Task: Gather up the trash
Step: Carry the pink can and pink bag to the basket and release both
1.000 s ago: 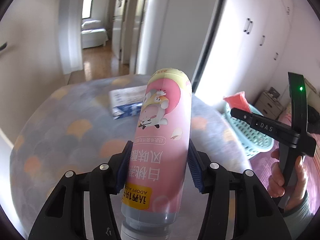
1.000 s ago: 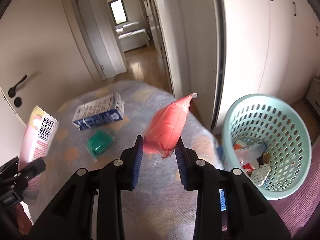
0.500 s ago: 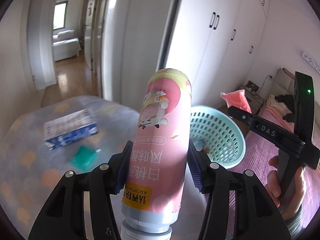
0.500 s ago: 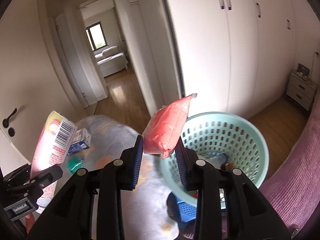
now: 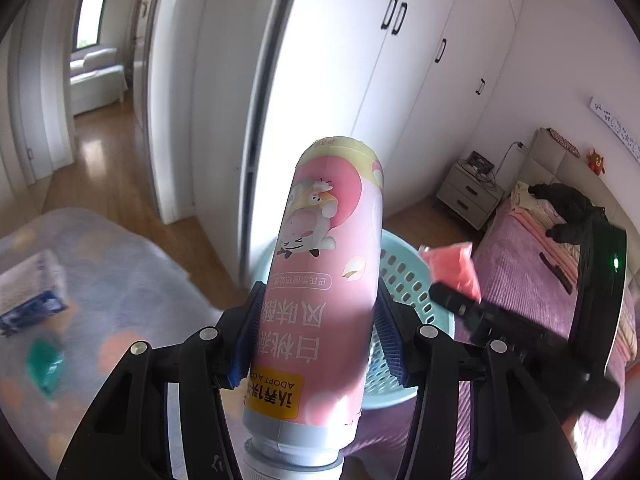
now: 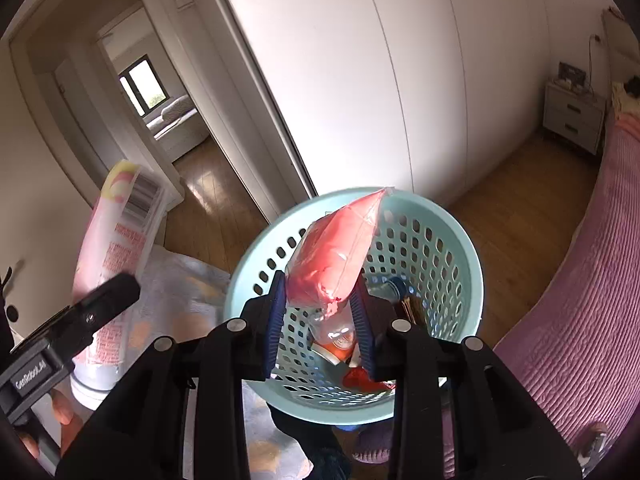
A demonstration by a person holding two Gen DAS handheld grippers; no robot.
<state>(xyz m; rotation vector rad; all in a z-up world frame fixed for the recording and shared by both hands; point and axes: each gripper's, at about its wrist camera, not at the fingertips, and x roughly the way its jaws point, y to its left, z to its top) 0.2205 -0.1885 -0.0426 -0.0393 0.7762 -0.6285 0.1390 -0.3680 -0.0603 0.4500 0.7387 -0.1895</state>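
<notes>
Basket (image 6: 460, 256) lies directly beyond and below right gripper (image 6: 320, 304), rim ringing the jaws from 9 to 3 o'clock; R is the nearer hand. R jaws narrow, clamped on red pouch (image 6: 336, 256), long axis toward 1 o'clock. Left gripper (image 5: 316, 332) clamped on pink bottle (image 5: 324, 280), cap end toward camera, axis at 12; in that view basket sits behind bottle, about 2 o'clock. Judgement: R drop is next.

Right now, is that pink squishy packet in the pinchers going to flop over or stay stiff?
Probably soft rather than stiff: the pink packet bulges and dents where the right gripper pinches it. It stands up above the jaws, so it likely keeps some shape. Its shiny film looks slippery, and it seems light.
</notes>
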